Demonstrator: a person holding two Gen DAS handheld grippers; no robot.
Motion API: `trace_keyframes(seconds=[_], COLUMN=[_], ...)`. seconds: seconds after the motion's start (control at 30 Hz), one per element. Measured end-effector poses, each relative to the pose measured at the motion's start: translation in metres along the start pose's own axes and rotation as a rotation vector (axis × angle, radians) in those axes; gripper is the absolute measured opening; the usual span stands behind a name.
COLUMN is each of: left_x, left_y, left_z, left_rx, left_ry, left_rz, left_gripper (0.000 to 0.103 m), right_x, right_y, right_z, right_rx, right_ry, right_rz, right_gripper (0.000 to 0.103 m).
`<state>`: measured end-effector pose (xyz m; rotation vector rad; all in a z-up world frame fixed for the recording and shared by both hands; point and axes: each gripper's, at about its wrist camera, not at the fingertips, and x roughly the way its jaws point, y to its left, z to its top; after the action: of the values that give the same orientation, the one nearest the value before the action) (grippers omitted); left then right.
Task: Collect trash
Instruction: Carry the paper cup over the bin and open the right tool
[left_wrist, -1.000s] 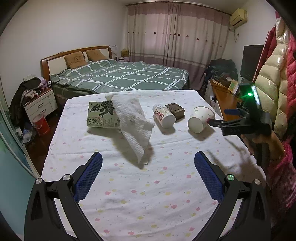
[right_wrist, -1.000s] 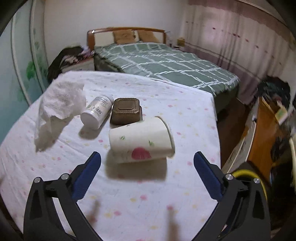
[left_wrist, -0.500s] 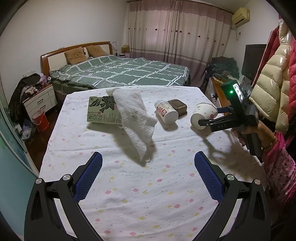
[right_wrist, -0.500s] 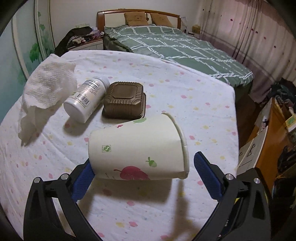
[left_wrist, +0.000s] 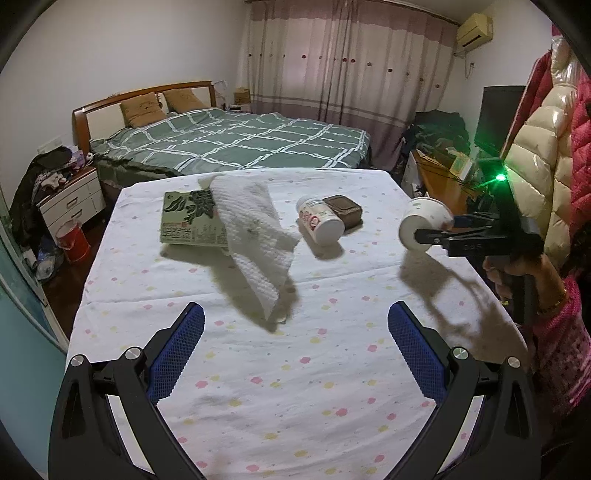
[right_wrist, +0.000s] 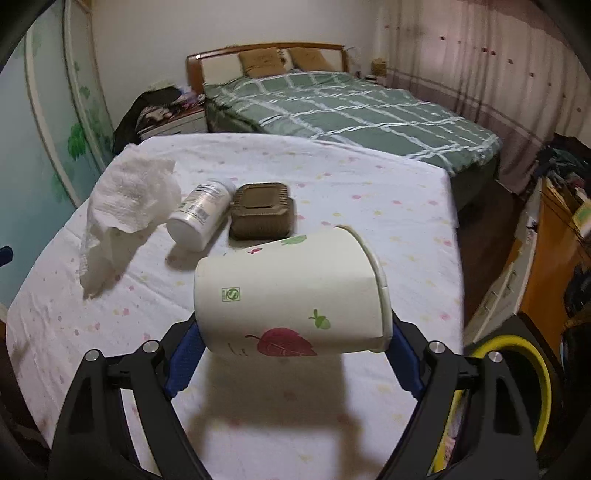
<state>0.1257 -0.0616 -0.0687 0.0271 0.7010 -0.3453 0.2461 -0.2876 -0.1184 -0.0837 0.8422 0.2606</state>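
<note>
The paper cup (right_wrist: 291, 291) lies on its side between the pads of the right gripper (right_wrist: 293, 343), low in the centre of the right wrist view, its rim to the right and a red leaf print on its wall; the jaws are closing on it, base against the left pad and rim against the right, and it appears lifted off the worktop (right_wrist: 369, 206), with its shadow on the cloth below. In the left wrist view the same cup (left_wrist: 424, 223) shows at centre right, clamped by the right gripper (left_wrist: 428, 230), which a hand (left_wrist: 517, 269) in a pink sleeve holds. Behind the cup, toward the frame's middle, a brown box (right_wrist: 262, 210) sits just beside a white bottle (right_wrist: 201, 214) lying on its side. Left of these a crumpled paper towel (right_wrist: 129, 195) stands up from the cloth, draped over a green book (left_wrist: 192, 219). The left gripper (left_wrist: 295, 354) hangs wide and empty over the near part of the worktop. A yellow-rimmed bin (right_wrist: 517, 373) shows at lower right, past the worktop's edge.
</note>
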Motion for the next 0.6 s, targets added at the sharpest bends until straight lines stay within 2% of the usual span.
trace_keyframes(seconds=[0.2, 0.33, 0.6], left_x=[0.005, 0.009, 0.024], left_y=[-0.022, -0.037, -0.065], left_z=[0.006, 0.011, 0.016], left_rx=[0.045, 0.071, 0.112], left_ry=[-0.005, -0.008, 0.014], left_rz=[-0.043, -0.062, -0.088], left_gripper=[0.098, 0.098, 0.098], right_x=[-0.036, -0.052, -0.053], right_y=[-0.036, -0.080, -0.155], right_z=[-0.036, -0.064, -0.114], right_rx=[0.106, 0.218, 0.390], right_ry=[-0.022, -0.008, 0.059], right_rz=[-0.086, -0.168, -0.322], right_gripper=[0.081, 0.081, 0.081])
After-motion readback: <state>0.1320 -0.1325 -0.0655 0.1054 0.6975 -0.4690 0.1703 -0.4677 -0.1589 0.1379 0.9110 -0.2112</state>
